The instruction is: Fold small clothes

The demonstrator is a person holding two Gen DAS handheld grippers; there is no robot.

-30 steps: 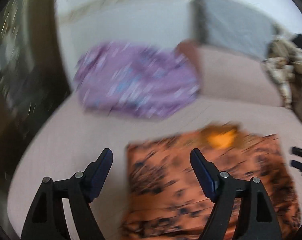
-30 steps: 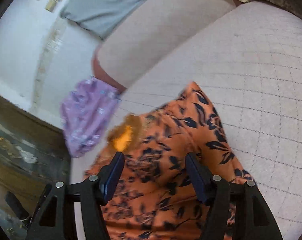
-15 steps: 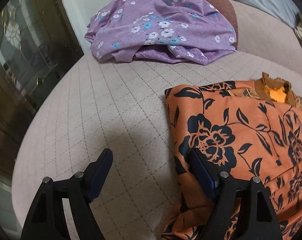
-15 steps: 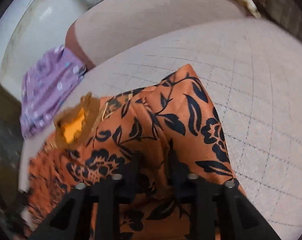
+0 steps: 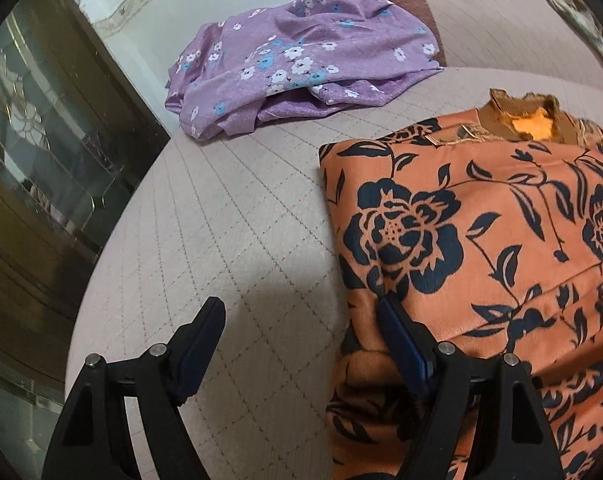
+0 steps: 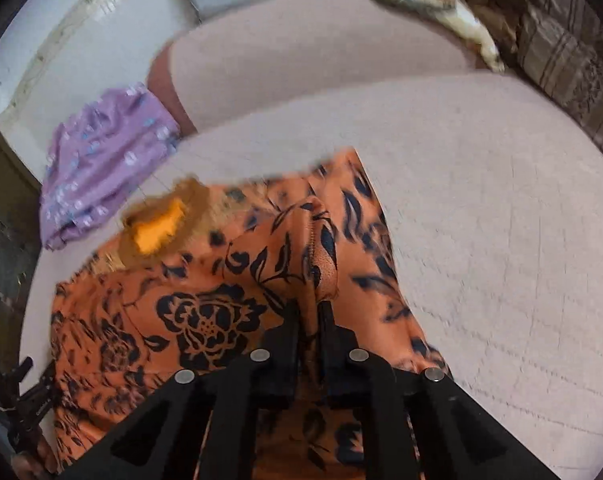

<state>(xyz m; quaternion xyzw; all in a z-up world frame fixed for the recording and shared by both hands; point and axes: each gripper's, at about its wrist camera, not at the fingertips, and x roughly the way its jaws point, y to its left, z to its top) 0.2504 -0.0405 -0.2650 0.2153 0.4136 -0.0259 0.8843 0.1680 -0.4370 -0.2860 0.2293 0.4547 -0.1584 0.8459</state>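
- right gripper pinched tight on a raised ridge of the orange floral garment
- left gripper spread wide, holding nothing; one finger sits at the garment's left edge, the other over bare cushion
- garment lies flat on the quilted sofa seat, near its front; purple floral garment sits apart, further back by the backrest
- step: side fold. Best to close the left gripper on the edge first, lift both evenly, keep the cloth taut, avoid dragging
- long axis runs front to back, collar pointing away toward the backrest
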